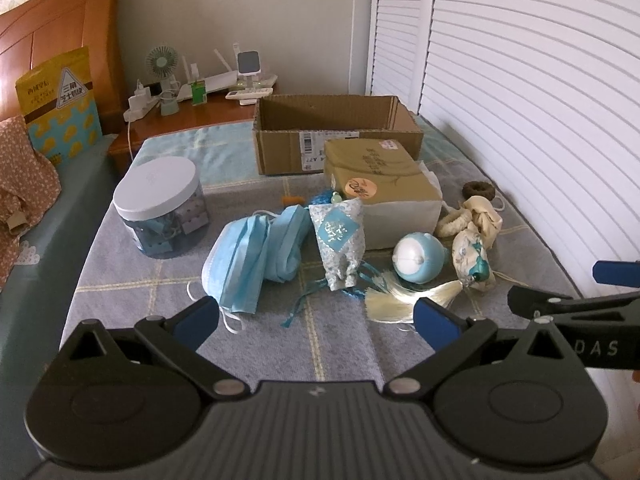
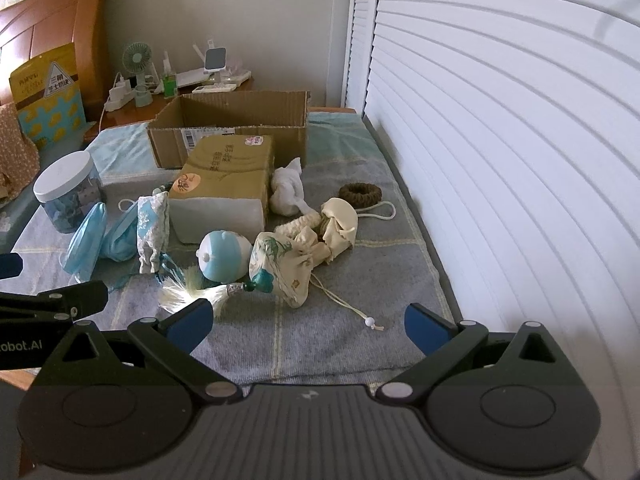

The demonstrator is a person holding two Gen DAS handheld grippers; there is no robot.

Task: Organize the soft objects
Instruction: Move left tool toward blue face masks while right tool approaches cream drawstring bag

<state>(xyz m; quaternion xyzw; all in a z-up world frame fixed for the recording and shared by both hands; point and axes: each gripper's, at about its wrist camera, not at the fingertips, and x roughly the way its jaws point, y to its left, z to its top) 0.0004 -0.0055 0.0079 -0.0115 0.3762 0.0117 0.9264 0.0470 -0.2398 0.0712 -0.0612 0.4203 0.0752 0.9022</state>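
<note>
Soft items lie on a grey checked cloth: blue face masks (image 1: 250,256) (image 2: 86,240), a blue-white sachet (image 1: 340,238) (image 2: 152,230), a round blue-white plush (image 1: 416,258) (image 2: 222,256), a cream pouch with a tassel (image 1: 474,260) (image 2: 280,266), a cream cloth bundle (image 2: 338,226) and a brown ring (image 2: 360,194). An open cardboard box (image 1: 340,136) (image 2: 236,128) stands behind them. My left gripper (image 1: 316,320) is open and empty, just short of the masks and tassel. My right gripper (image 2: 308,324) is open and empty, just short of the pouch.
A tan-wrapped white block (image 1: 384,184) (image 2: 224,188) stands in front of the box. A lidded jar (image 1: 160,212) (image 2: 68,196) is on the left. White slatted doors (image 2: 500,160) run along the right. A wooden nightstand (image 1: 192,116) with gadgets is behind.
</note>
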